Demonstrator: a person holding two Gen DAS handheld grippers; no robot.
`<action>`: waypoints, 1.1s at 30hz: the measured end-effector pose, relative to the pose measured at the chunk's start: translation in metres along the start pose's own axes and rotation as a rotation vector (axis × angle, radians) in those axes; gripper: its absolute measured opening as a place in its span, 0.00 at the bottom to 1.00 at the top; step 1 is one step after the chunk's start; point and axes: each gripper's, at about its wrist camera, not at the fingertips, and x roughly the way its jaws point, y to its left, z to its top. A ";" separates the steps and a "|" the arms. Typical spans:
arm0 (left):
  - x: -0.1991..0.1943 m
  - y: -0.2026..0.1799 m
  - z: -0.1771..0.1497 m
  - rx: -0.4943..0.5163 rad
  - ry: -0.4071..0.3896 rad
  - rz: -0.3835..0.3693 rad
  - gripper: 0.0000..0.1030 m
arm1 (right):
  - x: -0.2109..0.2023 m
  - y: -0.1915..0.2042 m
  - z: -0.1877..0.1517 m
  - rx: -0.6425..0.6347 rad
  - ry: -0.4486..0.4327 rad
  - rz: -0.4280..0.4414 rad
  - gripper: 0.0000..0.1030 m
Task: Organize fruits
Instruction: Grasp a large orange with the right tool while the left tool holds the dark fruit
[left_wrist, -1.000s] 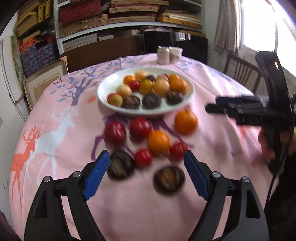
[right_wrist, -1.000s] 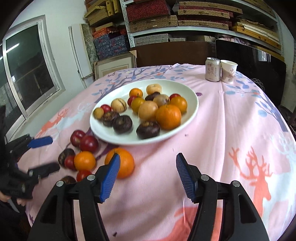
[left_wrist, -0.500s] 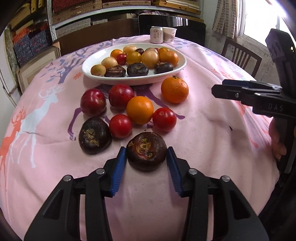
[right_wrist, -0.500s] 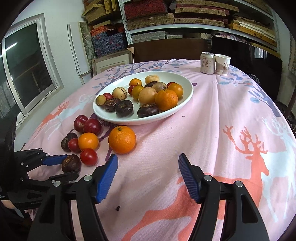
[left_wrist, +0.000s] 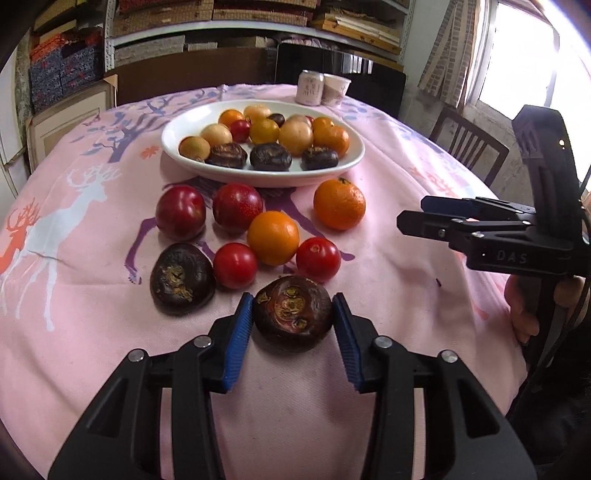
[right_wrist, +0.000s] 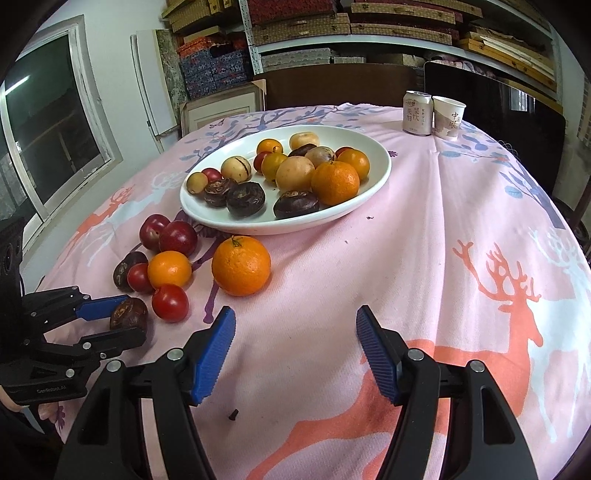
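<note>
The left claw (left_wrist: 293, 314) had just closed and was clamped on a dark fruit (left_wrist: 292, 312) on the cloth, the plate (left_wrist: 354, 162) straight ahead beyond the loose fruit; the right claw (right_wrist: 295, 349) stood apart, empty.

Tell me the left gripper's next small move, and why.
Probably lift: the left gripper jaws have just closed on the dark fruit, both pads touching its sides. Similar dark fruits already lie on the white plate, likely its destination.
</note>
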 end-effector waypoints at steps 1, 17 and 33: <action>-0.001 0.001 0.000 -0.007 -0.008 0.008 0.41 | 0.001 0.002 0.002 -0.003 -0.002 0.002 0.67; 0.000 0.004 0.001 -0.021 0.000 0.003 0.41 | 0.045 0.035 0.039 -0.041 0.048 -0.017 0.66; 0.001 0.004 0.000 -0.026 0.002 0.002 0.41 | 0.050 0.028 0.034 0.025 0.074 0.060 0.44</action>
